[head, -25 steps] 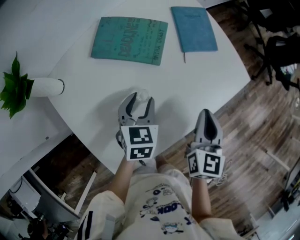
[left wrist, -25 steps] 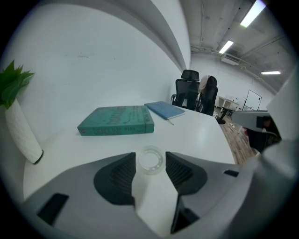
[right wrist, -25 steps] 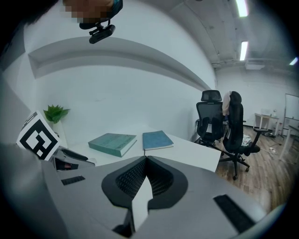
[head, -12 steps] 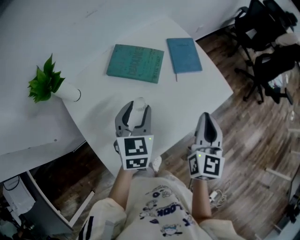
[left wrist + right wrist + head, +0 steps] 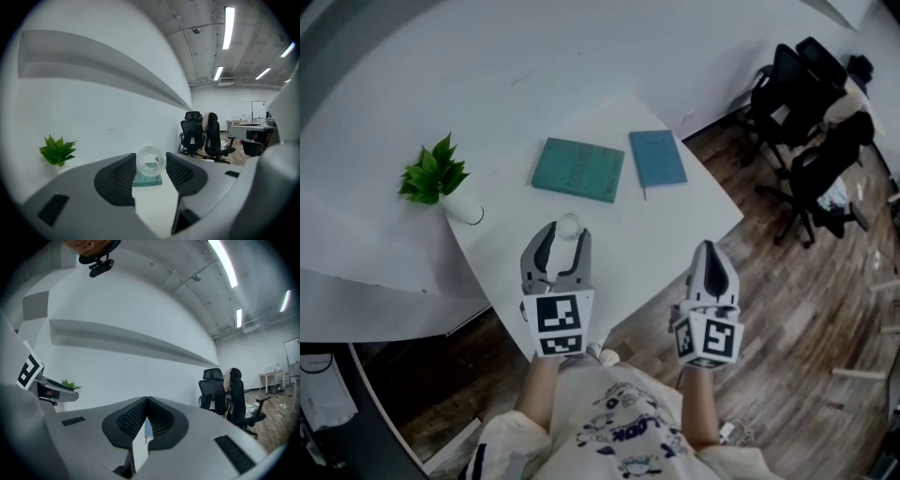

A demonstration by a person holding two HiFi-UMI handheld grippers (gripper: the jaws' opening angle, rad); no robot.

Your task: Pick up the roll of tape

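The roll of tape (image 5: 569, 225) is a small clear ring held upright between the fingertips of my left gripper (image 5: 562, 246), which is shut on it above the near part of the white table (image 5: 675, 220). In the left gripper view the tape roll (image 5: 151, 161) sits pinched at the tips of the left gripper (image 5: 150, 165), off the tabletop. My right gripper (image 5: 712, 259) hovers past the table's near right edge, over the wooden floor. Its jaws are shut with nothing between them, and the tips of this right gripper (image 5: 146, 401) meet.
A teal book (image 5: 578, 170) and a blue notebook (image 5: 657, 157) lie at the table's far side. A potted plant (image 5: 439, 180) stands at the left corner. Black office chairs (image 5: 797, 122) stand on the floor to the right. A white wall runs behind.
The head view has pulled back and up, so the table looks smaller and farther. My left gripper stays shut on the tape and has risen with it. The right gripper keeps its place, shut.
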